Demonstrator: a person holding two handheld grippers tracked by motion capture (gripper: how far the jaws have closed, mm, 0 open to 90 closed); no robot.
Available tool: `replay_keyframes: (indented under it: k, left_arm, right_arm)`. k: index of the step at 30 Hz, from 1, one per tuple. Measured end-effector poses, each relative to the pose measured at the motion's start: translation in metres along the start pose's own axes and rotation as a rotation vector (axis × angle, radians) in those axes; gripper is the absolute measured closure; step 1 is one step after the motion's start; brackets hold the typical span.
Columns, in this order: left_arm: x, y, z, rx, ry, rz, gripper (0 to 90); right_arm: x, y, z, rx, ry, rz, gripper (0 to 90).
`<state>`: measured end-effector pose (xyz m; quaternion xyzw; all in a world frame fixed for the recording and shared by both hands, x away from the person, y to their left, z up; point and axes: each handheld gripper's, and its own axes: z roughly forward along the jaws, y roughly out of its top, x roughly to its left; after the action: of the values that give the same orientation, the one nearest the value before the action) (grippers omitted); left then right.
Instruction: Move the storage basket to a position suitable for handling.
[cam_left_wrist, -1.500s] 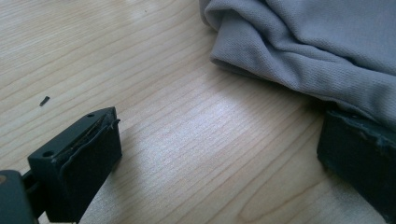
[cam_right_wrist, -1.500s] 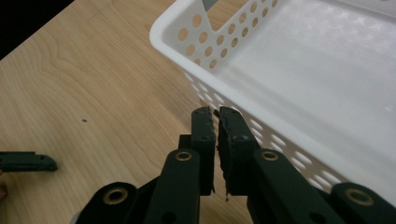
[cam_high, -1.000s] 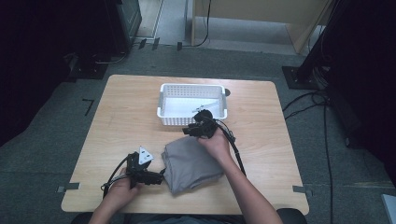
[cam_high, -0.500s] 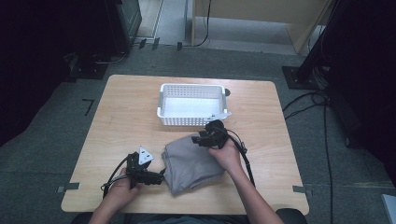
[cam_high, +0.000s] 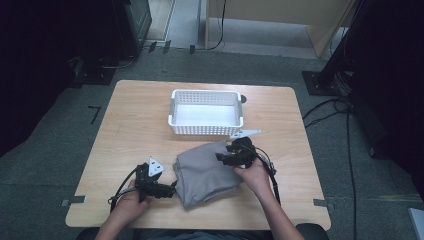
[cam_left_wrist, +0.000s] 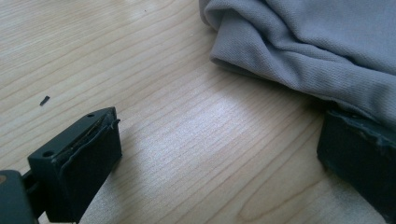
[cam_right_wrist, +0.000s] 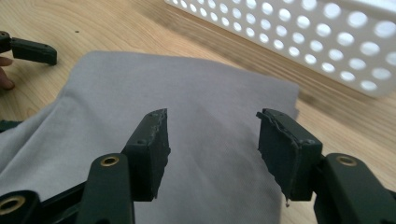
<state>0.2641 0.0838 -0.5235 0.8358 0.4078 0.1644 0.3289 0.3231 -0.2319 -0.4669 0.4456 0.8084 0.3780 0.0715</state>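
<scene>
Lying folded on the wooden counter (cam_high: 130, 130), the grey cloth (cam_high: 207, 170) sits just in front of the white perforated basket (cam_high: 206, 112), between the two hand-held tongs. The right tongs (cam_right_wrist: 212, 140) hover over the cloth's right portion with jaws parted, having just been opening, and nothing is pinched between them. The left tongs (cam_left_wrist: 219, 149) rest low at the cloth's left edge, released, with one jaw tucked just under the fabric fold and bare counter between the jaws.
</scene>
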Motion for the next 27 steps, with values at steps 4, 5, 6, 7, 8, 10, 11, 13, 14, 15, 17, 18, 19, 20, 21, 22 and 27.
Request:
replay_keyframes:
  k: [4,5,6,7,8,10,11,13,14,15,17,18,19,20,21,22,27]
  left_arm:
    - [0.000,0.000,0.000,0.000,0.000,0.000,0.0]
    - [0.000,0.000,0.000,0.000,0.000,0.000,0.0]
    - [0.000,0.000,0.000,0.000,0.000,0.000,0.0]
    - [0.000,0.000,0.000,0.000,0.000,0.000,0.0]
    - [0.000,0.000,0.000,0.000,0.000,0.000,0.0]
    - [0.000,0.000,0.000,0.000,0.000,0.000,0.0]
    - [0.000,0.000,0.000,0.000,0.000,0.000,0.0]
    - [0.000,0.000,0.000,0.000,0.000,0.000,0.0]
    - [0.000,0.000,0.000,0.000,0.000,0.000,0.0]
    - [0.000,0.000,0.000,0.000,0.000,0.000,0.0]
    - [0.000,0.000,0.000,-0.001,0.000,-0.001,0.0]
    - [0.000,0.000,0.000,-0.001,0.000,0.000,0.0]
    - [0.000,0.000,0.000,-0.001,0.000,-0.001,0.0]
    - [0.000,0.000,0.000,-0.001,0.000,0.000,0.0]
    - [0.000,0.000,0.000,-0.001,0.000,0.000,0.0]
    - [0.000,0.000,0.000,-0.001,0.000,0.000,0.0]
    - [0.000,0.000,0.000,-0.001,0.000,-0.001,0.0]
  right_arm:
    - [-0.004,-0.008,-0.005,-0.008,-0.012,0.019,38.2]
    - [-0.006,-0.010,-0.005,-0.006,-0.015,0.026,37.3]
    - [-0.007,-0.013,-0.005,-0.002,-0.015,0.039,36.9]
    - [-0.009,-0.015,-0.005,0.000,-0.013,0.047,36.6]
    - [-0.010,-0.017,-0.004,0.004,-0.014,0.048,36.2]
    - [-0.011,-0.022,-0.003,0.012,-0.017,0.054,34.3]
    - [-0.011,-0.023,-0.003,0.017,-0.018,0.059,32.3]
    - [-0.011,-0.025,-0.002,0.020,-0.022,0.088,27.1]
    - [-0.012,-0.027,-0.001,0.027,-0.027,0.104,24.5]
    - [-0.013,-0.028,0.000,0.042,-0.013,0.114,20.5]
    - [-0.012,-0.030,0.005,0.060,-0.015,0.114,17.5]
    - [-0.010,-0.031,0.007,0.070,-0.021,0.108,15.4]
    - [-0.009,-0.032,0.011,0.086,-0.025,0.103,13.6]
    - [-0.008,-0.032,0.013,0.092,-0.025,0.101,13.5]
    - [-0.007,-0.033,0.015,0.100,-0.021,0.102,13.4]
    - [-0.005,-0.033,0.017,0.106,-0.016,0.109,13.3]
    - [-0.001,-0.032,0.023,0.100,-0.023,0.112,15.5]
